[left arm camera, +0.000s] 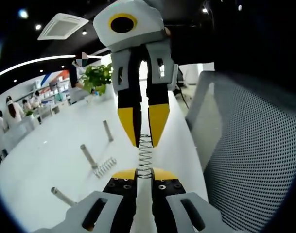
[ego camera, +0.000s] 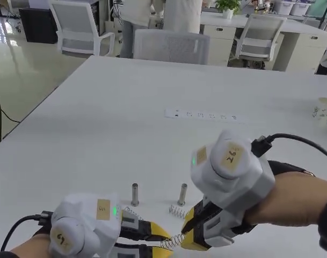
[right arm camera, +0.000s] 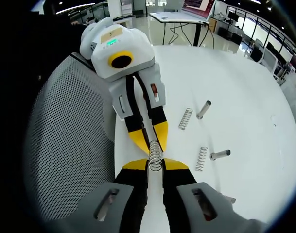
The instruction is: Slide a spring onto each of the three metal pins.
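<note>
**One spring pinched between both tongs**

The left gripper [left arm camera: 144, 175] and the right gripper [right arm camera: 155, 167] meet tip to tip over the near edge of the white tabletop [ego camera: 152, 91]. Each has its yellow-tipped jaws drawn narrow on one end of the same thin coiled steel spring [left arm camera: 145, 154], which spans the short gap between them. Just beyond, three short grey metal pins [ego camera: 135, 193] stand upright on the table. Two loose springs [right arm camera: 185, 118] lie flat on the surface, each just beside a pin. A grey mesh chair back [right arm camera: 65, 145] sits close behind the table edge.
</note>
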Motion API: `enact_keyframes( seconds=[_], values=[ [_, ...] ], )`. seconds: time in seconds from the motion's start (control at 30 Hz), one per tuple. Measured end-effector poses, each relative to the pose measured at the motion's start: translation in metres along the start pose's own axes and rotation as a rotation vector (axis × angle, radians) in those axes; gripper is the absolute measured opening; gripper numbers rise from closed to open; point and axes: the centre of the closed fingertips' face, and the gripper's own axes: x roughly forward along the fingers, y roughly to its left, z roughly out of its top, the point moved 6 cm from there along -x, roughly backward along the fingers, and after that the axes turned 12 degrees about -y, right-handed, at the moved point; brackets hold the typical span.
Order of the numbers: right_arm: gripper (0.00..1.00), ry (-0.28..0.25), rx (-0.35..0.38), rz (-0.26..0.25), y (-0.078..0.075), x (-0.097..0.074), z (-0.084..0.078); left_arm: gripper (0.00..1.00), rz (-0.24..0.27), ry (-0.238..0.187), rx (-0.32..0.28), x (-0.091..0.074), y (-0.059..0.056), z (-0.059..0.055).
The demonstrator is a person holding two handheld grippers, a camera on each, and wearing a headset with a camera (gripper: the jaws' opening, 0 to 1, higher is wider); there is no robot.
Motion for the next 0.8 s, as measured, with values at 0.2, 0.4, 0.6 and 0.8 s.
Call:
enact_keyframes(
  seconds=[0.2, 0.4, 0.6, 0.8],
  values=[
    [0.08, -0.032, -0.012, -0.009, 0.001, 0.000, 0.009, 0.02, 0.008, -0.006, -0.006, 0.000, 0.001, 0.001],
    [0.08, -0.074, -0.018, -0.015, 0.001, 0.000, 0.017, 0.02, 0.014, -0.015, -0.008, 0.000, 0.002, 0.002],
    [0.08, -0.077, -0.019, -0.018, 0.000, 0.002, 0.017, 0.02, 0.018, -0.012, -0.009, -0.001, 0.003, 0.002],
    [0.08, -0.073, -0.007, -0.018, -0.001, 0.004, 0.014, 0.02, 0.020, -0.019, -0.013, 0.000, 0.004, 0.003]
  ],
)
